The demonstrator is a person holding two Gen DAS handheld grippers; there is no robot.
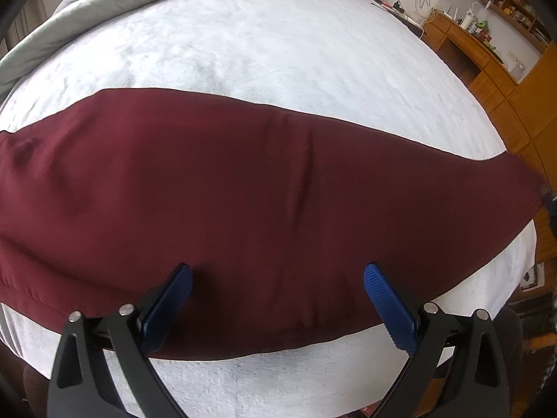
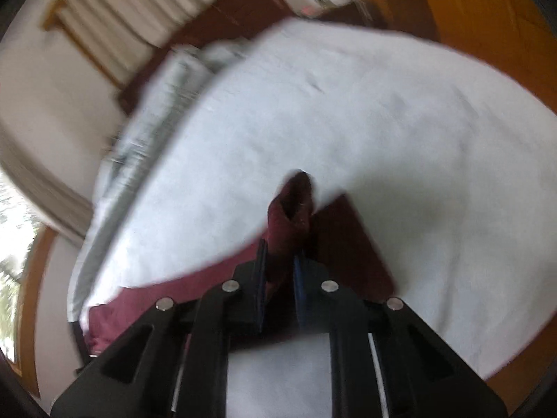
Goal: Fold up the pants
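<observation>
Dark red pants (image 1: 243, 209) lie stretched across a white bed (image 1: 278, 52), folded lengthwise. My left gripper (image 1: 278, 275) is open, its blue pads (image 1: 170, 306) just above the near edge of the pants, holding nothing. In the right wrist view, which is blurred, my right gripper (image 2: 280, 254) is shut on a bunched end of the pants (image 2: 292, 209) and holds it above the bed (image 2: 383, 122). The right end of the pants rises off the bed at the right edge of the left wrist view.
A grey-green duvet (image 1: 104, 10) is bunched at the far left of the bed. A wooden desk and shelves (image 1: 487, 45) stand beyond the bed's right side. Wooden floor (image 2: 504, 17) surrounds the bed. A curtained window (image 2: 146, 3) is behind it.
</observation>
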